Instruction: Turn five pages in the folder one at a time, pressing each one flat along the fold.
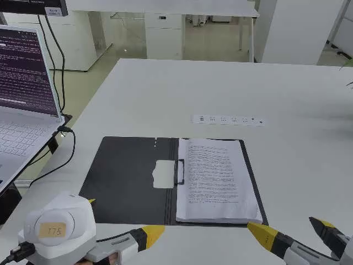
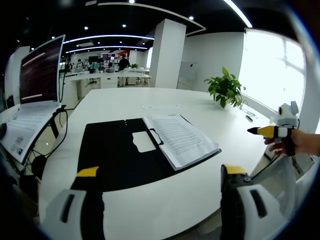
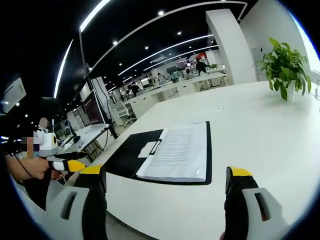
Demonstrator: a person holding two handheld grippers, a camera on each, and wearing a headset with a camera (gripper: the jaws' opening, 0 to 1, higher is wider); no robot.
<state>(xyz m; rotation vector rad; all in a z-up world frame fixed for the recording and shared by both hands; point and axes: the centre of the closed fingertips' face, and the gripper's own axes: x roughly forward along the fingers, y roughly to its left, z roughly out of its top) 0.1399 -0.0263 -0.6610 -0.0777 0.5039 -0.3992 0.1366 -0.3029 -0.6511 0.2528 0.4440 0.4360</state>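
The folder [image 1: 132, 182] lies open on the desk [image 1: 165, 94], pages [image 1: 218, 179] stacked on its right half, while left gripper [image 2: 160, 171] and right gripper [image 3: 166, 170] hover near its front edge, jaws wide and empty, so a deep pinch could lift several sheets at once.

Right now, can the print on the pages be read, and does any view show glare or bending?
Head view: even light, pages sharp, print too small to read. Left gripper view: window blown out, table curved. Right gripper view: fisheye warps the folder; ceiling dark.
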